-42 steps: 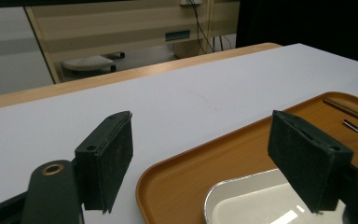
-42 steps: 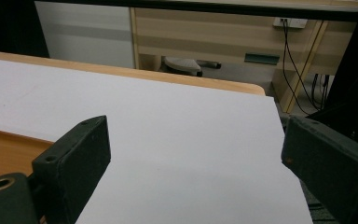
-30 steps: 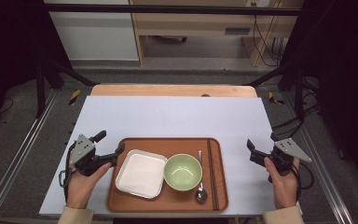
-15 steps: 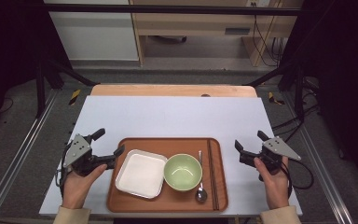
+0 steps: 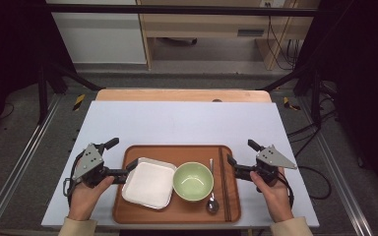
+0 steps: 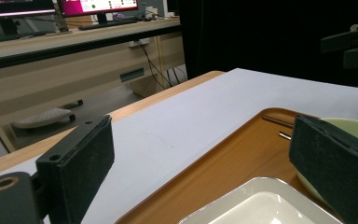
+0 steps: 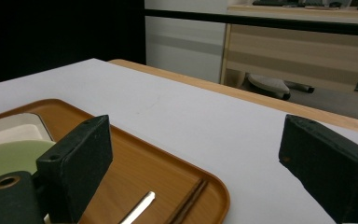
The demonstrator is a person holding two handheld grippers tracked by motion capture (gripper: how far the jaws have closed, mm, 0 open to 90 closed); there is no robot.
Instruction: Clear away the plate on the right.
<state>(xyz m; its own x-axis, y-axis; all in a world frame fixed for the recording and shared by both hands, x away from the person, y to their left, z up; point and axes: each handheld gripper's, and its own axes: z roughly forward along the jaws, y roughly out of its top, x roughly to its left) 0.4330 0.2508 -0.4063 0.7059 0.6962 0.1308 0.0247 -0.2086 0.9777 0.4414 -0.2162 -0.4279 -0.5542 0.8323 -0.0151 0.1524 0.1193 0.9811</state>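
A brown tray (image 5: 177, 209) sits near the counter's (image 5: 187, 123) front edge, holding a white dish (image 5: 149, 183), green bowl (image 5: 193, 181), spoon (image 5: 211, 202) and chopsticks (image 5: 224, 182). The left hand-held gripper (image 5: 122, 160) and right hand-held gripper (image 5: 242, 153) flank the tray, both released.

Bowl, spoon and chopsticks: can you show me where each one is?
Bowl (image 5: 193, 181), high view, on the middle of its green inside.
Spoon (image 5: 212, 205), high view, on its round scoop end.
Chopsticks (image 5: 223, 182), high view, about halfway along the dark sticks.
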